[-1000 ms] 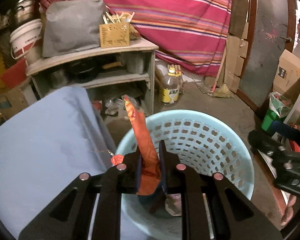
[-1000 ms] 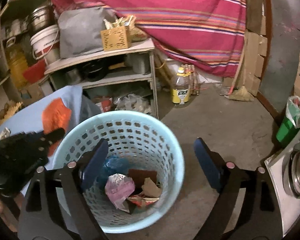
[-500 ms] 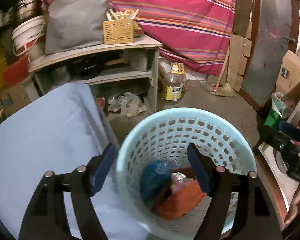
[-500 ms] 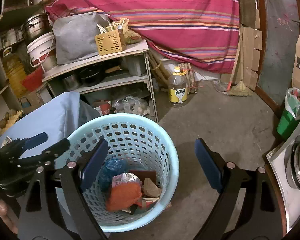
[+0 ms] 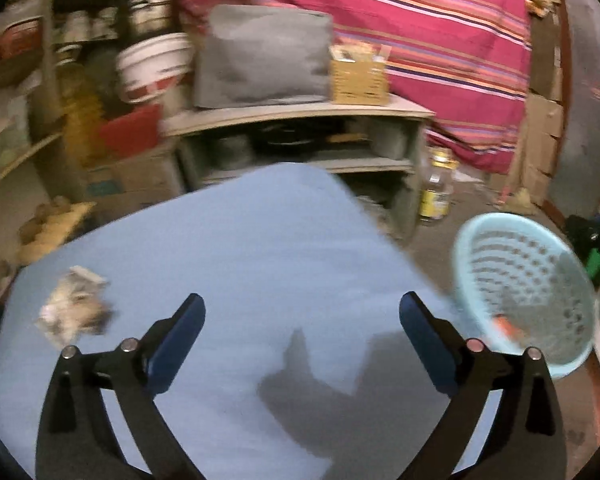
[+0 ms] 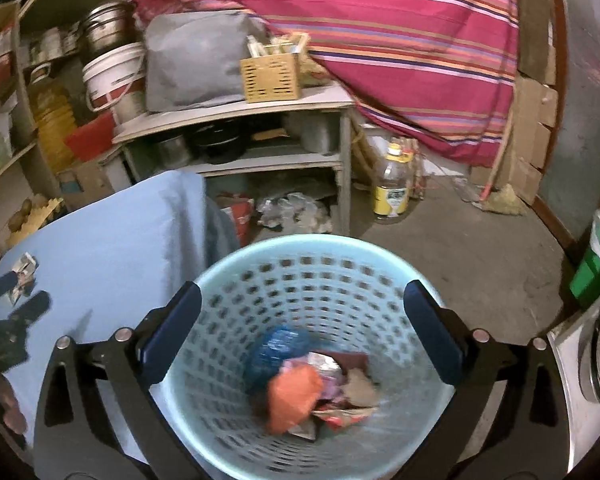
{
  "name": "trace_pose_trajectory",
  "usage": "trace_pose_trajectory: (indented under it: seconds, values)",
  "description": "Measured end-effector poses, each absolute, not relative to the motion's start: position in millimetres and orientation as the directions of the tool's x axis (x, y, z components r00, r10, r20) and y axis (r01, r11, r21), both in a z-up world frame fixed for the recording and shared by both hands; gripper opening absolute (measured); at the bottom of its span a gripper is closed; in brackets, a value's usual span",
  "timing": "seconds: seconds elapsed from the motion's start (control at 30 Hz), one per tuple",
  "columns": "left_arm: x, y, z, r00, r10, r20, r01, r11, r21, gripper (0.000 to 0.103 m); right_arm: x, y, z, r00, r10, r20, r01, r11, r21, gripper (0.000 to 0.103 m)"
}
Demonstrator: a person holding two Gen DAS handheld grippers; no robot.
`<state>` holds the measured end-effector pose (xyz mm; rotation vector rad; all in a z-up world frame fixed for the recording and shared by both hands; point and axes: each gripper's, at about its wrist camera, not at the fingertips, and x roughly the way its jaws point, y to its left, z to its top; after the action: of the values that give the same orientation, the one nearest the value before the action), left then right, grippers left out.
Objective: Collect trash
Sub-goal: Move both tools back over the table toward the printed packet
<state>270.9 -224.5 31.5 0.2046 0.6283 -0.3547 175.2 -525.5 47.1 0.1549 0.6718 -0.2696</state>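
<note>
Between the 2 spread, empty fingers of the right gripper (image 6: 300, 332), the light-blue basket (image 6: 236, 264) is seen, with an orange wrapper (image 6: 294, 396) lying inside among other trash. Over the blue table (image 5: 260, 240), the left gripper (image 5: 302, 340) is held apart, empty. Farther left, crumpled paper (image 5: 74, 310) is left on the cloth.

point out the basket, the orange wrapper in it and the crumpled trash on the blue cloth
basket (image 6: 236, 258): right wrist view, far-left rim
orange wrapper (image 6: 294, 398): right wrist view, middle of the wrapper
crumpled trash (image 5: 74, 310): left wrist view, middle of the wad
</note>
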Motion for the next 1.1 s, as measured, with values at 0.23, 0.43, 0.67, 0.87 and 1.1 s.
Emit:
trace_pose_trajectory:
  seconds: [0.23, 0.43, 0.67, 0.87, 1.1]
  values:
    - [293.1, -113.6, 40.5, 0.809, -0.136, -0.571, 0.225, 0.970, 0.087, 0.099, 219.0, -459.5, 43.1, 0.767, -0.120, -0.630, 0.213, 0.974, 0.075, 0.099]
    - [307.3, -39.6, 44.8, 0.829, -0.056, -0.556, 0.127, 0.988, 0.089, 0.099, 258.4, -385.4, 37.5, 0.768, -0.047, -0.639, 0.123, 0.990, 0.074, 0.099]
    - [339.7, 26.9, 28.1, 0.810, 0.016, -0.586, 0.049, 0.994, 0.095, 0.099, 305.8, -277.8, 12.1, 0.747, 0.040, -0.664, 0.021, 0.996, 0.084, 0.099]
    - [360.9, 87.0, 22.8, 0.800, 0.023, -0.600, -0.017, 1.000, 0.015, 0.099, 326.0, -183.7, -10.4, 0.726, 0.096, -0.681, -0.105, 0.994, 0.028, 0.099]
    - [385.9, 137.9, 3.8, 0.773, 0.084, -0.629, -0.105, 0.994, 0.004, 0.099, 355.2, -97.4, -21.2, 0.692, 0.156, -0.705, -0.227, 0.974, -0.006, 0.099]
